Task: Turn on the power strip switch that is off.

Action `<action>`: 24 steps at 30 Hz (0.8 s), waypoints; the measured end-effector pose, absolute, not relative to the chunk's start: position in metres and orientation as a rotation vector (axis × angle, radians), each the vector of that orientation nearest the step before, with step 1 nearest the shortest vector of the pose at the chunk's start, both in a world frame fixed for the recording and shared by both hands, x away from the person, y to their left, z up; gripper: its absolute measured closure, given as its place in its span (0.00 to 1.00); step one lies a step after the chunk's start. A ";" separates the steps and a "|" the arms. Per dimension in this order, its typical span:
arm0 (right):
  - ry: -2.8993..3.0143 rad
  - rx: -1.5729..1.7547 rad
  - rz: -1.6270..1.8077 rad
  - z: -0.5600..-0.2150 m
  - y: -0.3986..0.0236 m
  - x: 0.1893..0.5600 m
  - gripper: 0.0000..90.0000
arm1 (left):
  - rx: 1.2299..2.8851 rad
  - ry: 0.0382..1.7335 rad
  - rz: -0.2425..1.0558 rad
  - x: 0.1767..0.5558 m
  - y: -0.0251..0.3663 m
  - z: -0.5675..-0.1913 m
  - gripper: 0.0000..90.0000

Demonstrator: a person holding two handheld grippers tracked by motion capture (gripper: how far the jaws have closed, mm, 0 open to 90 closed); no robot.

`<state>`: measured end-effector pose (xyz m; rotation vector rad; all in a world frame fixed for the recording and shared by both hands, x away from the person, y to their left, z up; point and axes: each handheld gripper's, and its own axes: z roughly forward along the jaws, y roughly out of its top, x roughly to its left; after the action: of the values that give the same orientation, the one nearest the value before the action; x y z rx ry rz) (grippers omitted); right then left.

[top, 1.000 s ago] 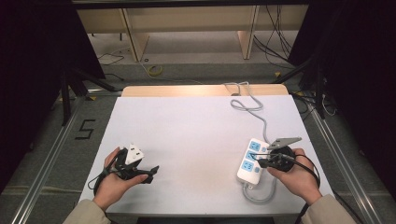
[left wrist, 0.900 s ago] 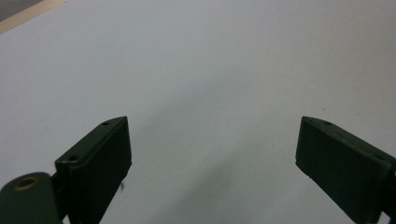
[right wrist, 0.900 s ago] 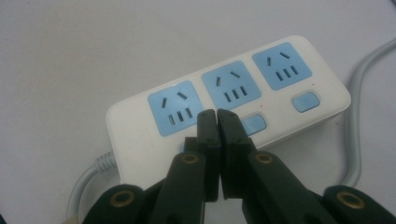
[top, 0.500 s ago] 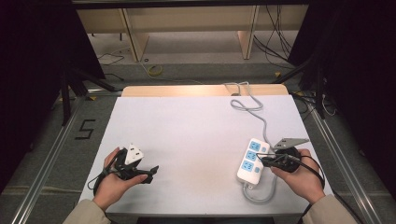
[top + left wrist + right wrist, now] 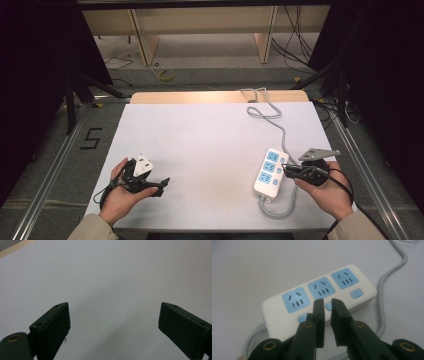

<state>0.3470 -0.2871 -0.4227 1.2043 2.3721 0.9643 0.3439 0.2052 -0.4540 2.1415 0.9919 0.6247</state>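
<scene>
A white power strip [image 5: 270, 172] with three blue sockets lies at the right of the white table [image 5: 210, 140]. In the right gripper view the power strip [image 5: 319, 293] shows small blue switches along its near edge. My right gripper [image 5: 286, 170] reaches in from the right. Its jaws have just been opening. The right gripper [image 5: 327, 301] is open by a narrow gap with nothing between the jaws, and its tips sit just over the middle switch. My left gripper [image 5: 162, 185] rests in the left hand at the front left. The left gripper [image 5: 113, 317] stands wide open over bare table.
The strip's grey cable [image 5: 280, 127] snakes back to the table's far edge, and another loop curls at the front by the right hand. In the right gripper view the cable [image 5: 387, 275] runs past the strip's far end. Beyond the table are floor rails and wooden shelving.
The right gripper has eased slightly to the right beside the power strip. The left hand and its gripper have stayed where they were.
</scene>
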 end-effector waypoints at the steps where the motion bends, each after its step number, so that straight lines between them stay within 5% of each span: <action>1: 2.368 1.208 0.967 -0.423 -0.288 0.347 0.90 | 2.142 0.992 0.625 0.344 0.205 -0.454 0.11; 24: 2.171 1.280 1.053 -0.431 -0.313 0.352 0.62 | 2.138 0.998 0.625 0.343 0.208 -0.454 0.11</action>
<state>0.3519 -0.3128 -0.4307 1.2801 2.1706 1.0535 0.3435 0.2082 -0.4543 2.1379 0.9985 0.6252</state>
